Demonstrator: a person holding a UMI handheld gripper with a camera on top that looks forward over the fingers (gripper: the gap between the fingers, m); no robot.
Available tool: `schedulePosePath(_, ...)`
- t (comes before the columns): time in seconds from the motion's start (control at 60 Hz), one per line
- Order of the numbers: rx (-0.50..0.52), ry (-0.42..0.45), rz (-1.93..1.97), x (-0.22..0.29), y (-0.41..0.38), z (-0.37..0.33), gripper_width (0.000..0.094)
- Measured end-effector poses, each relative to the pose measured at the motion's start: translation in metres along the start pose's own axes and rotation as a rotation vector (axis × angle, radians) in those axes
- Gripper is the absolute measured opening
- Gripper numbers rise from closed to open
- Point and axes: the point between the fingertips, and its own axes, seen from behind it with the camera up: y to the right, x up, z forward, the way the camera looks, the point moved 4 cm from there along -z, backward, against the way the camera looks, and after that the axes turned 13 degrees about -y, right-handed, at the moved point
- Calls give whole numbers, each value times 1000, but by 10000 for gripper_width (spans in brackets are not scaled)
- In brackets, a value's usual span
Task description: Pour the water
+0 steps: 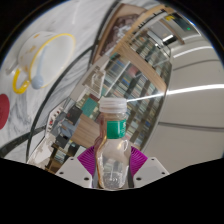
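Note:
A clear plastic bottle [113, 150] with a white cap and a green label band stands up between my fingers, and both purple pads [88, 160] press its sides. My gripper [112, 166] is shut on the bottle's lower body and holds it lifted, with the view tilted up towards the room. Water shows in the lower part of the bottle. No cup or other vessel is in view.
Beyond the bottle rise store-like shelves [135, 70] stacked with goods, leaning with the tilt. A white surface with yellow and red drawings [35, 65] lies off to the left. A pale ceiling with a light strip [190, 90] fills the right.

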Motion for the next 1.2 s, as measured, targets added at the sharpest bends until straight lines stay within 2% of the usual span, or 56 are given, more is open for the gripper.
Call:
schedulePosePath(0.2, -34, 165, -234, 60, -29, -20, 409)
schedulePosePath(0.3, -17, 169, -187, 61, -29, -22, 410)
schedulePosePath(0.467, 42, 87, 175, 33, 17, -15, 407)
schedulePosePath(0.6, 176, -11, 702, -3, 59, -11, 409)
schedulePosePath(0.683, 321, -49, 1065, -26, 64, -6, 410)
schedulePosePath(0.733, 397, -88, 1245, -21, 61, -15, 410)
schedulePosePath(0.75, 428, -95, 1308, -35, 56, -15, 410)
schedulePosePath(0.85, 641, -197, 1646, -35, 12, -32, 408)
schedulePosePath(0.867, 672, -222, 1691, -23, 5, -38, 408)
schedulePosePath(0.917, 764, -265, 1784, -19, -25, -54, 408)
schedulePosePath(0.933, 771, -288, 1805, 1, -36, -58, 409)
schedulePosePath(0.95, 795, -298, 1823, -17, -49, -60, 409)
schedulePosePath(1.033, 886, -374, 1877, -9, -94, -78, 410)
schedulePosePath(1.2, 974, -446, 1887, 15, -149, -100, 410)
